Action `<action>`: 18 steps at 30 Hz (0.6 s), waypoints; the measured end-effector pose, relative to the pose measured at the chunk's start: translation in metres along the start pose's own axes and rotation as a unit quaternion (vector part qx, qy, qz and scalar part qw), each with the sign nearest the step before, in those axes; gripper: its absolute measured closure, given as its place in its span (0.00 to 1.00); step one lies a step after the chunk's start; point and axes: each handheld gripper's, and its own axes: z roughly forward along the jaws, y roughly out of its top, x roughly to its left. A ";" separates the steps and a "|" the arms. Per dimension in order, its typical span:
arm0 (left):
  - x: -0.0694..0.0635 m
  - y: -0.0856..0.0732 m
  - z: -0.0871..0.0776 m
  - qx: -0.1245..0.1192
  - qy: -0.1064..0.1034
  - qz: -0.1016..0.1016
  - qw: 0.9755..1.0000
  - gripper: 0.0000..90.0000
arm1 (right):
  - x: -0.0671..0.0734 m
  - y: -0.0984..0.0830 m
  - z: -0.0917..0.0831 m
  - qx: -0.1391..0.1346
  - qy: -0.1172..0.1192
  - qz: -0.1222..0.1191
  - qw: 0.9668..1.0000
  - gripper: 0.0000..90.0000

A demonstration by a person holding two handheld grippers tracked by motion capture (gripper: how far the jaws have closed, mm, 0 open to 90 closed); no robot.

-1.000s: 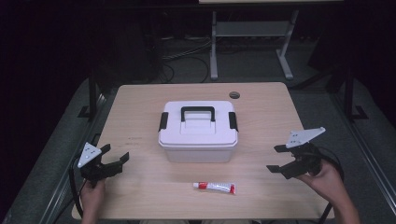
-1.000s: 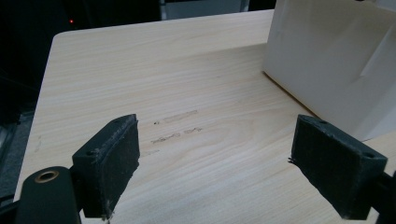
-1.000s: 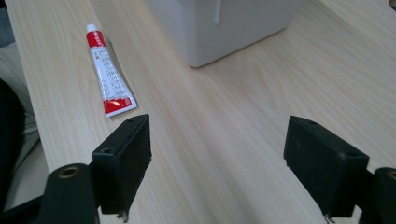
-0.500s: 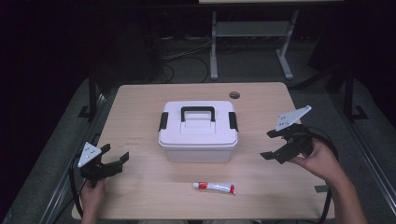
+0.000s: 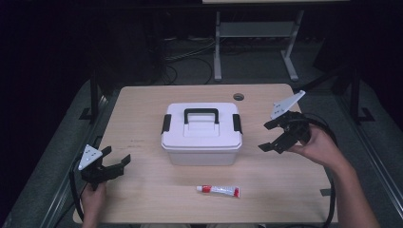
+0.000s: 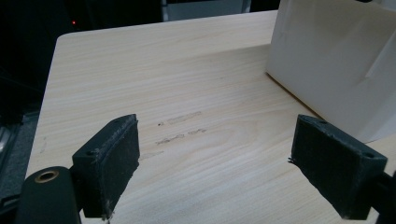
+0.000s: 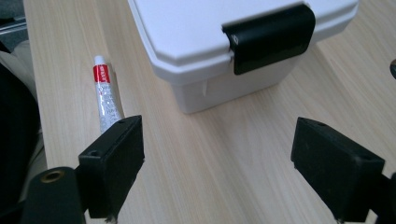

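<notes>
White plastic box [image 5: 201, 137] with a black carry handle [image 5: 201, 115] and 2 black side latches stands closed at mid-worktop [image 5: 142, 102], between the 2 tongs. Right tongs [image 5: 274, 136] are raised off the worktop just beside the box's right end, pointing at the latch [image 7: 268, 37] on that side; their jaws have just been opening and now stand wide with nothing between them. From the right gripper view the latch lies straight ahead and slightly above the jaw line, apart from both pads. Left tongs [image 5: 114, 164] sit low over the worktop, well apart from the box's left end, jaws wide and empty; the box wall [image 6: 336, 65] shows ahead to their right. A small red-and-white tube [image 5: 218, 191] lies on the worktop in front of the box, near neither tongs.

Judgement: the step in hand appears to be the approach to unlatch the box, right side first. The next move calls for bringing one pad under the latch's lower edge and levering it outward, likely with the left tongs steadying the box so that it does not slide.
</notes>
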 end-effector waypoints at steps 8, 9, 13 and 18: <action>-0.002 0.001 0.002 0.000 0.001 0.003 1.000 0.16 | -0.007 0.021 0.003 0.012 0.013 -0.016 1.000 0.18; -0.002 0.001 0.002 -0.001 0.001 0.003 1.000 0.16 | -0.008 0.024 0.003 0.017 0.012 -0.019 1.000 0.18; 0.000 0.000 0.000 0.001 0.002 0.003 1.000 0.16 | -0.012 0.035 0.007 0.026 0.020 -0.028 0.999 0.18; 0.001 0.000 0.000 0.001 0.004 0.001 1.000 0.16 | -0.017 0.050 0.013 0.033 0.031 -0.030 0.999 0.18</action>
